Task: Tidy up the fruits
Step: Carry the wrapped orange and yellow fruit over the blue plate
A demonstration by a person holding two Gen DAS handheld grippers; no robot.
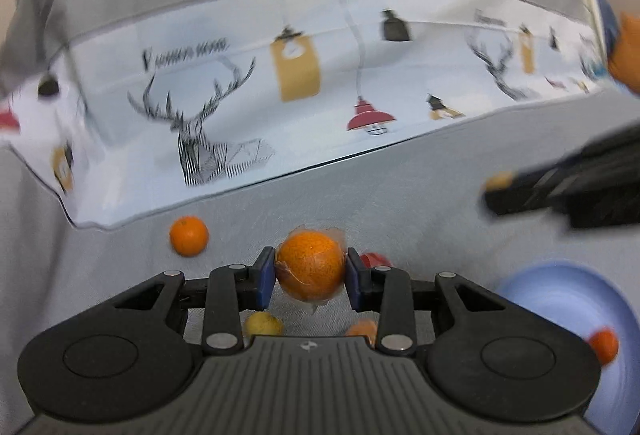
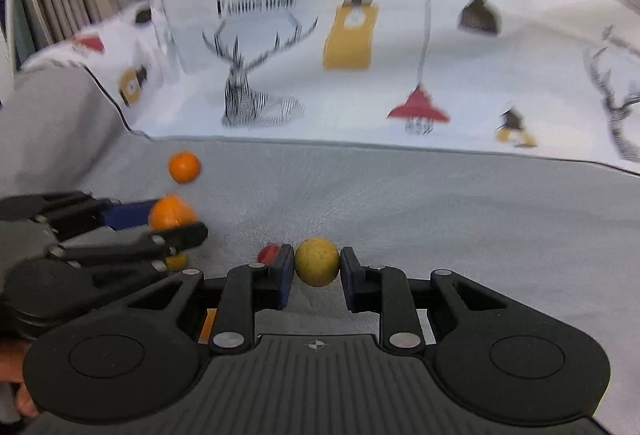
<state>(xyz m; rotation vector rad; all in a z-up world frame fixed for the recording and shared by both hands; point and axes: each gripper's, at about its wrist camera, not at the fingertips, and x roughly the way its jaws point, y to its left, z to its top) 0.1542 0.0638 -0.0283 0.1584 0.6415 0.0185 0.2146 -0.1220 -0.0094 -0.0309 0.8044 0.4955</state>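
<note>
My left gripper (image 1: 310,259) is shut on an orange (image 1: 310,271) in a clear wrapper, held above the grey cloth (image 1: 400,195). My right gripper (image 2: 316,255) is shut on a round yellow fruit (image 2: 317,263). In the right wrist view the left gripper (image 2: 176,219) comes in from the left with its orange (image 2: 170,213). A loose orange (image 1: 189,235) (image 2: 184,166) lies near the patterned cloth. A red fruit (image 2: 269,253) (image 1: 376,258) sits behind the fingers. A blue plate (image 1: 560,299) at the right holds one orange (image 1: 604,346).
A white cloth printed with deer and lamps (image 1: 304,75) (image 2: 360,55) covers the far half of the surface. Under the left gripper lie a yellow fruit (image 1: 263,323) and another orange (image 1: 362,329). The right gripper (image 1: 560,191), blurred, reaches in from the right.
</note>
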